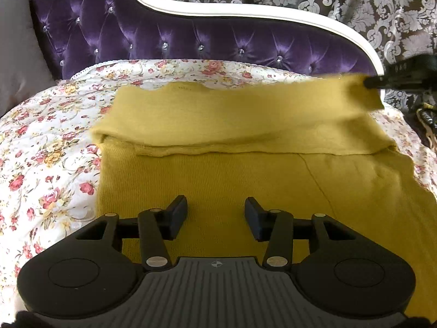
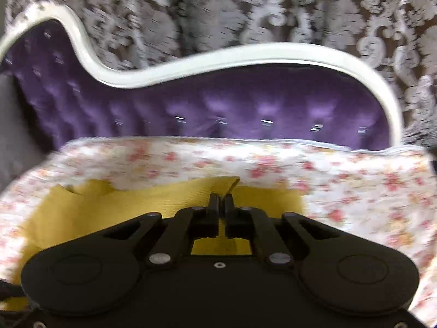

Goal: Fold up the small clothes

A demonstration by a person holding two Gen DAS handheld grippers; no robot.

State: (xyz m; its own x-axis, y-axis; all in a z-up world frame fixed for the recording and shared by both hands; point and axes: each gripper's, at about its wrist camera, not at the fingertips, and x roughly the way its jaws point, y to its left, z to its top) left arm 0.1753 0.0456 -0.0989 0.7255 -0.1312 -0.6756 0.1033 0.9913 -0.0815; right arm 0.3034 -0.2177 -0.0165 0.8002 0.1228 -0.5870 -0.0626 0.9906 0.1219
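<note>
A mustard-yellow knit garment [image 1: 245,175] lies on a floral bedspread [image 1: 49,147], its far part folded over toward me in a band [image 1: 240,120]. My left gripper [image 1: 215,213] is open and empty, low over the near part of the garment. My right gripper [image 2: 221,201] is shut on the garment's edge [image 2: 164,194]; in the left wrist view it shows at the far right [image 1: 371,82], holding the far right corner of the folded band lifted. The right wrist view is motion-blurred.
A purple tufted headboard [image 1: 191,38] with a white curved frame [image 1: 245,13] stands behind the bed. A grey pillow [image 1: 16,41] lies at the far left. A damask curtain [image 1: 355,0] hangs behind. Dark objects [image 1: 426,117] sit at the bed's right edge.
</note>
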